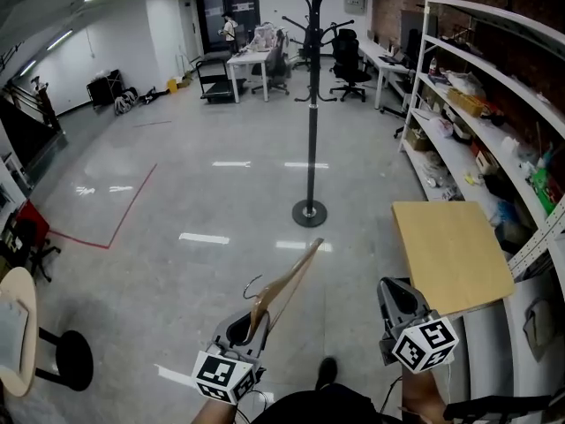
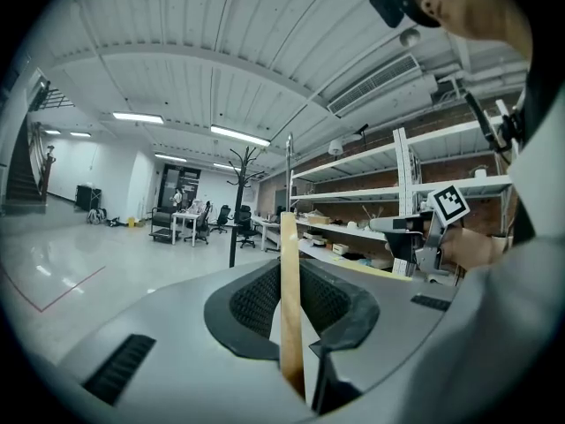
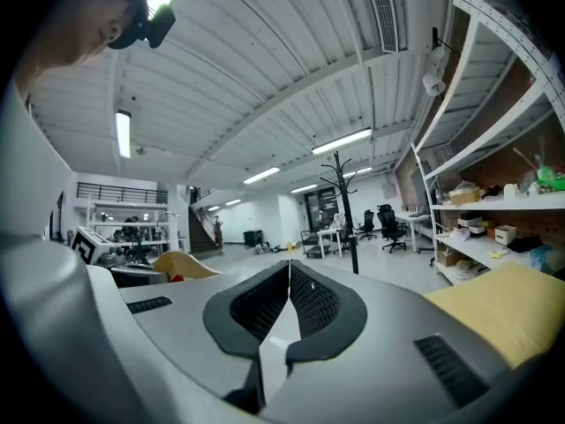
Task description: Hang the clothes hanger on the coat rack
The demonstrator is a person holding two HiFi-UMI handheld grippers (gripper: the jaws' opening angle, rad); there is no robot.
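A wooden clothes hanger (image 1: pixel 290 288) with a metal hook (image 1: pixel 252 284) is held low in front of me, my left gripper (image 1: pixel 245 328) shut on one of its arms. In the left gripper view the wooden bar (image 2: pixel 289 299) stands upright between the jaws of the left gripper (image 2: pixel 290 270). The black coat rack (image 1: pixel 312 104) stands on the floor several steps ahead, its round base (image 1: pixel 309 212) beyond the hanger's tip; it also shows far off in both gripper views, coat rack (image 2: pixel 237 203), coat rack (image 3: pixel 344 208). My right gripper (image 1: pixel 402 300) (image 3: pixel 289 272) is shut and holds nothing.
A light wooden tabletop (image 1: pixel 450 253) lies just right of my right gripper. White metal shelving (image 1: pixel 481 104) with clutter lines the right wall. Desks and office chairs (image 1: pixel 349 64) stand behind the rack. A round stool (image 1: pixel 64 359) and a small table (image 1: pixel 18 329) sit at the lower left.
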